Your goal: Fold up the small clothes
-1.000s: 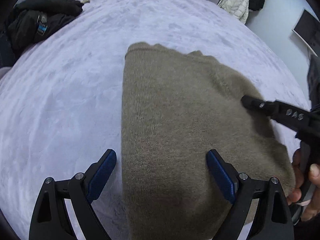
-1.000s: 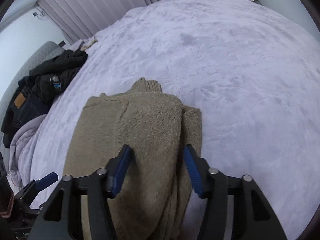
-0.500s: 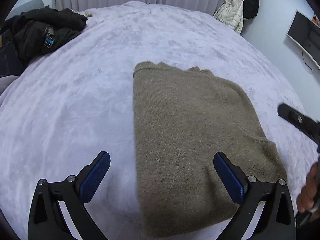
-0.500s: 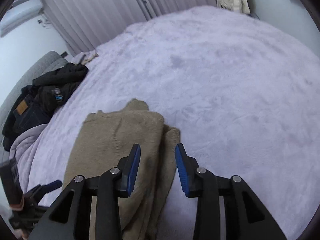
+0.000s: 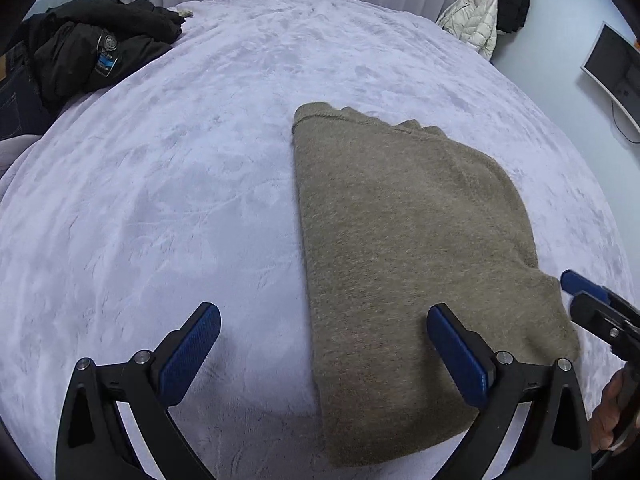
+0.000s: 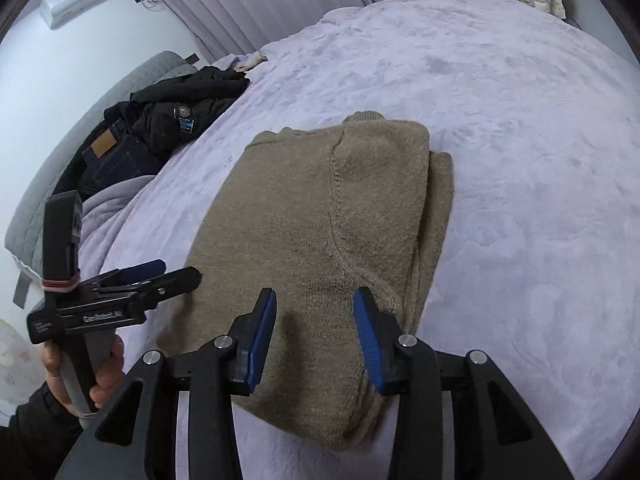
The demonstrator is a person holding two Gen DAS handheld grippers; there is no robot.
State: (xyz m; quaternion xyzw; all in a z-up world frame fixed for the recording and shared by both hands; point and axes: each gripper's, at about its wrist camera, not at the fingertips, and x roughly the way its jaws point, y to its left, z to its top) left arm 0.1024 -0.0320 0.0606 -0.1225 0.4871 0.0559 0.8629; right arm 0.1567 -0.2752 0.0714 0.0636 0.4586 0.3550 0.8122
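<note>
A folded olive-brown knit sweater (image 5: 408,248) lies flat on the lavender bed cover (image 5: 180,208); it also shows in the right wrist view (image 6: 320,216), with stacked layers along its right edge. My left gripper (image 5: 324,344) is open and empty, above the sweater's near left edge. My right gripper (image 6: 314,320) is open and empty, above the sweater's near end; it shows at the right edge of the left wrist view (image 5: 588,300). The left gripper shows hand-held at the left of the right wrist view (image 6: 160,276).
A pile of black jackets and dark jeans (image 5: 88,48) lies at the bed's far left, also in the right wrist view (image 6: 160,120). A white puffer jacket (image 5: 472,20) hangs at the far right. A monitor (image 5: 612,72) is on the right wall.
Both grippers have pulled back and up from the sweater. The right gripper's jaws narrowed, then widened again. The sweater lies still.
</note>
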